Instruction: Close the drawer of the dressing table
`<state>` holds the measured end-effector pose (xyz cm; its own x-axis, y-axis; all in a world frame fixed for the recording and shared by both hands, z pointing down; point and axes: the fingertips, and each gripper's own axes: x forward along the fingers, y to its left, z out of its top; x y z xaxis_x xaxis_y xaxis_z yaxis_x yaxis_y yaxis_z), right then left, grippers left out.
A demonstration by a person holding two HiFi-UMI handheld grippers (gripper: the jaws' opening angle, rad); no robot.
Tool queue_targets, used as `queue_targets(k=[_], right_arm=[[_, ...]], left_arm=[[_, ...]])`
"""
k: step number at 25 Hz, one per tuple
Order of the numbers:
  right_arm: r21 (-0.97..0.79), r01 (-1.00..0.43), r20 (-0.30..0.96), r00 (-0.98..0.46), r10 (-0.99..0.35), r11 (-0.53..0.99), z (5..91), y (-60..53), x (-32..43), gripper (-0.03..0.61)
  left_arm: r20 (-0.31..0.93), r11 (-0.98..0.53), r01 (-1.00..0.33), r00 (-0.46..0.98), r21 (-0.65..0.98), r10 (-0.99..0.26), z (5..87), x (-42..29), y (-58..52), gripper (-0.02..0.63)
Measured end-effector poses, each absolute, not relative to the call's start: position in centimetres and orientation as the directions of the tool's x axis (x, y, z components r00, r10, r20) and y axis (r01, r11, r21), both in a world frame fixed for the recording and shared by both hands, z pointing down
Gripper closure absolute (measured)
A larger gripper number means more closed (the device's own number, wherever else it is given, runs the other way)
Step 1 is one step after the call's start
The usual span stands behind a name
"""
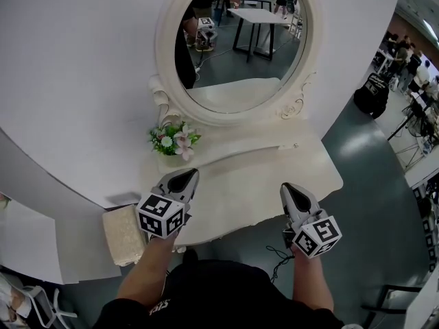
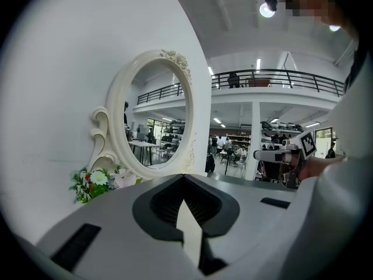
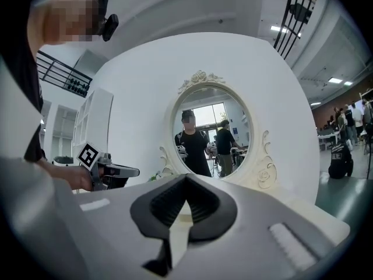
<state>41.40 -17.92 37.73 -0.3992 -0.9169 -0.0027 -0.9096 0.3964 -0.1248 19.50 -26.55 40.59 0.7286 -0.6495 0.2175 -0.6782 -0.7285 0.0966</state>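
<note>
White curved wall [image 1: 75, 81] at the back, grey-green floor [image 1: 370, 184] underneath, and one dressing table [image 1: 274, 166] pushed right up against that wall. So here's the count. One oval mirror [image 1: 240, 40] in a curly cream frame stands on the top. One small bunch of flowers [image 1: 175, 140] sits by the frame's left foot. One cream stool [image 1: 123, 235] is just beside the table's front left corner.

Then two tongs, one in each of my hands, each with one marker cube on the back, so two cubes. The left tongs [image 1: 184, 177] are over the front left part of the top, nose pointing toward the flowers. The right tongs [image 1: 291, 189] are over the front edge further right, well apart from the left pair. Whether either one touches the top, I can't tell.

Both pairs are pinched fully together, tips meeting, and neither has anything in it.

As for the drawer, it's under the top's front edge, between and below the two tongs. From above, the top covers it, so how it sits is anyone's guess. One thin black cable [image 1: 278, 256] lies on the floor near my right arm.
</note>
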Motion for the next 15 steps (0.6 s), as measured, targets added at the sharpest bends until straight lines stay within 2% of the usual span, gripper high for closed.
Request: queue_targets(k=[15], right_arm=[[-0.123,-0.917,0.010,-0.383,-0.924,0.379,37.8,-18.4,39.4,0.571]], left_arm=[[0.208,-0.737,-0.669,0.737,0.093,-0.643,40.6,17.6,-27.0,0.611]])
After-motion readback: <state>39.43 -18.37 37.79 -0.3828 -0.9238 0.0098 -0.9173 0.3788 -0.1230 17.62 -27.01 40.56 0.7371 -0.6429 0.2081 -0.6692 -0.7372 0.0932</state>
